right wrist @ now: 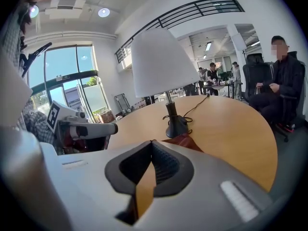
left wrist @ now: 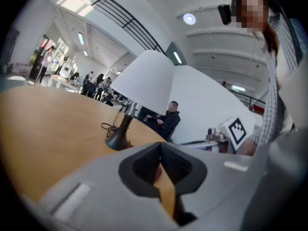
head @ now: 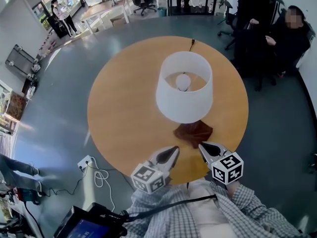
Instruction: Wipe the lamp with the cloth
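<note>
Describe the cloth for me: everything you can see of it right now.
The cloth is a small reddish-brown rag, crumpled into soft folds. It lies on the round wooden table, on the person's side of the lamp, part hidden under the shade and up against the black base. Nothing grips it; the right gripper, shut, has its tip just by the near edge.

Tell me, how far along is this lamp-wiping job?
Nothing looks done: the cloth lies crumpled on the table by the foot of the lamp, in neither gripper. In hand: the left gripper and right gripper hover at the table's near edge, jaws shut and empty. Left: picking up the cloth and wiping the lamp.
</note>
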`<state>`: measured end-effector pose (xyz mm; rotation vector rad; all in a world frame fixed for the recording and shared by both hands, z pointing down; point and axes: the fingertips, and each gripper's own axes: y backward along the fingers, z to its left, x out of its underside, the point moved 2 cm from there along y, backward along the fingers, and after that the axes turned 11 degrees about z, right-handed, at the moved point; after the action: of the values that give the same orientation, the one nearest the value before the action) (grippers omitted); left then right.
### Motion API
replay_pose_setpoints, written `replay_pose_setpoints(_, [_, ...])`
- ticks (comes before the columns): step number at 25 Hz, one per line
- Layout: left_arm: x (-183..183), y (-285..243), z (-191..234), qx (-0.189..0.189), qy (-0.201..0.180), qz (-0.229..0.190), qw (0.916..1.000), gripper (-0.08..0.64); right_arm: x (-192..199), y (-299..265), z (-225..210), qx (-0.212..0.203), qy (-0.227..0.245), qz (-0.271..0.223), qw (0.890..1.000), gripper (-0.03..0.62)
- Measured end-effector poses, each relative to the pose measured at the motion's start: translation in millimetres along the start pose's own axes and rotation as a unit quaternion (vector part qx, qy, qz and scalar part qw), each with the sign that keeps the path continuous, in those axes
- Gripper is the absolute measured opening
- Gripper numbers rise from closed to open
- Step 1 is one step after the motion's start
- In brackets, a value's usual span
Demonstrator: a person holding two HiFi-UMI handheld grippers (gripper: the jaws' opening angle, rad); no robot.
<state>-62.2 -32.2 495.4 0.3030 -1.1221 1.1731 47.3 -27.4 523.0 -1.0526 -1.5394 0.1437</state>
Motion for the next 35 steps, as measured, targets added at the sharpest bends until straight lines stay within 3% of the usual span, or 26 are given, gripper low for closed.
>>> replay_pose_setpoints(5, [-20.4,-11.7,20.2,0.036,0.088,-0.058,0.9938,0.004,-3.3,-9.3,-8.5,-0.006,0.004,0.013,1.0,0.005])
replay_pose_setpoints(7, [-28.6,-17.2,23.2,0.064,0.109,-0.081,0.9886,0.05,-5.0,-12.9,-10.9,-0.01,0.01,0.017,1.0,0.005])
replay_pose_setpoints(13, [-56.0,-30.5,32.4,0.116,0.175,-0.136,0.9683,0.119,-16.2,-17.4,-20.5,-0.021,0.027,0.027,0.999,0.005])
replay_pose_setpoints(17, [-71.4,-27.0,39.1,0.144,0.213,-0.184,0.9488,0.209,-18.4,-25.3,-20.5,-0.032,0.037,0.036,0.998,0.005])
replay_pose_setpoints(21, [-83.1,-31.6,32.5,0.162,0.218,-0.203,0.9406,0.221,-14.6,-26.7,-25.4,-0.042,0.051,0.052,0.996,0.005])
replay_pose_setpoints(25, [-89.3,-31.1,33.0,0.155,0.217,-0.218,0.9388,0.219,-10.1,-35.4,-28.6,-0.049,0.072,0.073,0.994,0.005])
replay_pose_setpoints(29, [-93.4,-26.3,30.3,0.161,0.208,-0.231,0.9367,0.155,-5.4,-49.7,-31.9,-0.043,0.101,0.098,0.989,0.005])
replay_pose_setpoints(35, [-94.0,-27.1,28.6,0.157,0.201,-0.227,0.9398,0.152,4.2,-78.4,-29.4,-0.05,0.197,0.155,0.967,0.018])
